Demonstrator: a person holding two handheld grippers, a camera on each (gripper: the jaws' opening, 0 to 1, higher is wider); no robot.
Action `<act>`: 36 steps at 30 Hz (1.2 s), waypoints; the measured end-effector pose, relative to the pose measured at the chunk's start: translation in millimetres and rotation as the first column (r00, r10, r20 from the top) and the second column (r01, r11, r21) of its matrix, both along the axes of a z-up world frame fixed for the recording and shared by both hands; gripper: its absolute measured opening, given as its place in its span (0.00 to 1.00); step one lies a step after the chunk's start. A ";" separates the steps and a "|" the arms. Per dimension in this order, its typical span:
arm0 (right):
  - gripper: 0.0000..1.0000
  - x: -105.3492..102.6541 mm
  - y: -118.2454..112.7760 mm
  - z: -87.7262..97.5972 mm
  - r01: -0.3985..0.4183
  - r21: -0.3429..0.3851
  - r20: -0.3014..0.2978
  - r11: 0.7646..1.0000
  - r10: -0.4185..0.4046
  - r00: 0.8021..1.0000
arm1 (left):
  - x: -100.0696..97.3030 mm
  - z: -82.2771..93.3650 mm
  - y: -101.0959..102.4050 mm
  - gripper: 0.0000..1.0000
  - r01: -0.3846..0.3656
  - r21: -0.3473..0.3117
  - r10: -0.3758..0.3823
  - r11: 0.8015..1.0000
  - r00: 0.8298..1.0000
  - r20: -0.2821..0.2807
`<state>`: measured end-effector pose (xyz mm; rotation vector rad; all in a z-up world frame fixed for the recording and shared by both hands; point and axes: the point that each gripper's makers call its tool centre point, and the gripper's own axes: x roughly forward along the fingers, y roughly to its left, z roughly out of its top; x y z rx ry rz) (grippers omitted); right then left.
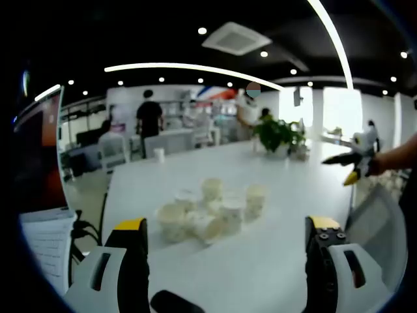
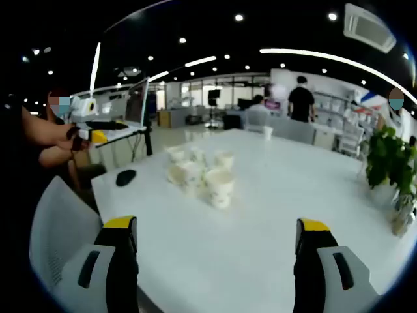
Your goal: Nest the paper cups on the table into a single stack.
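1. Nearest in the left gripper view, the left gripper [image 1: 225, 261] has its jaws spread wide with nothing between them; it hangs over the near edge of the white table [image 1: 273, 274], released.
2. In the right gripper view the right gripper [image 2: 216, 261] is likewise released, jaws wide apart and empty, above the table [image 2: 260, 248]. It also shows at the right of the left gripper view [image 1: 352, 166], held in a hand, well apart from the cups.
3. Further out, mid-table, sits the cluster of paper cups [image 1: 212, 212], seen from the other side in the right gripper view [image 2: 199, 173]. They stand close together, some touching, most upright with open mouths up; one or two may lie tipped, but the blur leaves that unsure. No tall single stack is evident, though I cannot rule out a couple already nested.
4. Judged from this, the task is at or near its start: neither gripper holds a cup, and almost all nesting is left to do.
5. A dark computer mouse [image 2: 126, 177] lies near the table edge beside the cluster.
6. Beyond, a lone cup [image 1: 159, 154] stands at the far end of the table, and a potted plant [image 1: 277, 135] toward the far side.
7. Farthest, people stand in the office behind.
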<state>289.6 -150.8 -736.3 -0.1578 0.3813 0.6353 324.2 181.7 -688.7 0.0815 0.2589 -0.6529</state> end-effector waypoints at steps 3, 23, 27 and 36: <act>1.00 0.0 -1.0 1.7 0.017 -0.007 -0.013 1.000 -0.017 1.000 | 1.4 1.6 3.9 1.00 0.011 -0.015 -0.011 1.000 1.000 0.002; 1.00 14.0 1.7 12.5 0.033 -0.011 0.031 0.999 -0.032 0.999 | 13.1 2.4 -5.7 1.00 0.051 0.006 -0.051 0.999 0.999 0.012; 1.00 17.0 3.7 12.1 0.025 -0.011 0.033 1.000 -0.025 0.999 | 16.6 3.3 -8.7 1.00 0.058 0.013 -0.059 0.998 0.998 0.020; 1.00 20.5 1.0 13.0 0.022 -0.014 0.034 1.000 -0.022 0.999 | 17.5 1.5 -12.4 1.00 0.067 0.022 -0.067 0.998 0.998 0.013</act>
